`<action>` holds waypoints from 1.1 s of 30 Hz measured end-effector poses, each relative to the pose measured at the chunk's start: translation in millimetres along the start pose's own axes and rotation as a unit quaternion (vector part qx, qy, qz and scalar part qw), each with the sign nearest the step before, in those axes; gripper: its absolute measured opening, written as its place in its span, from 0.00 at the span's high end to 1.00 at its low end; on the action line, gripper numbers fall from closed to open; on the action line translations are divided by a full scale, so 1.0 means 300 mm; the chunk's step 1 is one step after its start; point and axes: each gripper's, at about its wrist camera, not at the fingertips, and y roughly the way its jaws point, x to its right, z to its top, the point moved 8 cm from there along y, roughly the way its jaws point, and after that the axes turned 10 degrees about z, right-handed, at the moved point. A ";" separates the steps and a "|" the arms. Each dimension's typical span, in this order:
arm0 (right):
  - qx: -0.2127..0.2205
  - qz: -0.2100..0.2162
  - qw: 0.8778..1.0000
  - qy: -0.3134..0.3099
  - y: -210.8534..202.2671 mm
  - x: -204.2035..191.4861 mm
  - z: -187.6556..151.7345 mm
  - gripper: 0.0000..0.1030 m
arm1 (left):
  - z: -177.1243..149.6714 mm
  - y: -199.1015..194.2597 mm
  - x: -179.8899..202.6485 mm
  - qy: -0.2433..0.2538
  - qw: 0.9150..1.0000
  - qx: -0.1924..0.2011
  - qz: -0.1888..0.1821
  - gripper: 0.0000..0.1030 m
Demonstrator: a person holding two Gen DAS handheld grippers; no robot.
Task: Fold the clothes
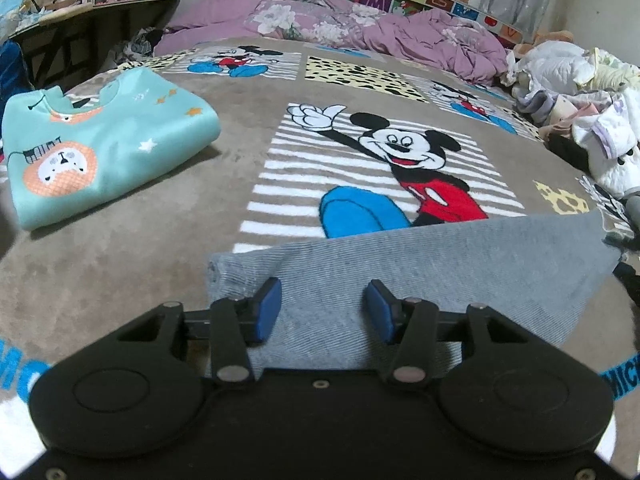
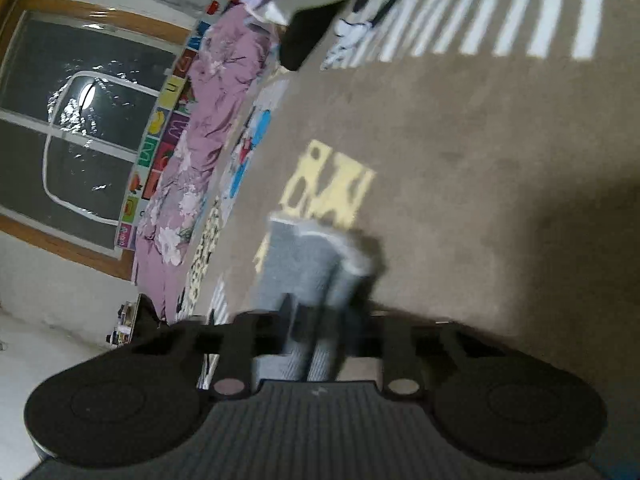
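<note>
Pinching a bunched end of the grey garment (image 2: 308, 268) in the right gripper (image 2: 320, 320) above the blanket (image 2: 480, 180), likely for folding over, while hovering the left gripper (image 1: 322, 308), jaws spread, over the flat part, seemingly for steadying.

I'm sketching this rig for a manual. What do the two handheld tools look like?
Both are matte black. The left tool has two wide rounded lobes, angled link arms with silver pivot pins, and fingers tipped with blue pads. The right tool has the same black lobes and silver pins; its tips are blurred.
</note>
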 end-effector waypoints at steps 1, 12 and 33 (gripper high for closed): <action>0.000 0.008 1.000 0.000 -0.006 0.001 0.000 0.80 | 0.003 -0.001 -0.002 -0.004 1.000 0.001 -0.002 0.51; 0.010 0.067 0.995 -0.073 -0.105 -0.176 0.013 0.81 | 0.089 -0.086 -0.050 -0.075 0.994 0.070 -0.031 0.51; -0.107 0.169 0.891 -0.407 -0.112 -0.815 -0.555 0.81 | 0.109 -0.222 -0.236 -0.152 0.981 0.095 -0.077 0.39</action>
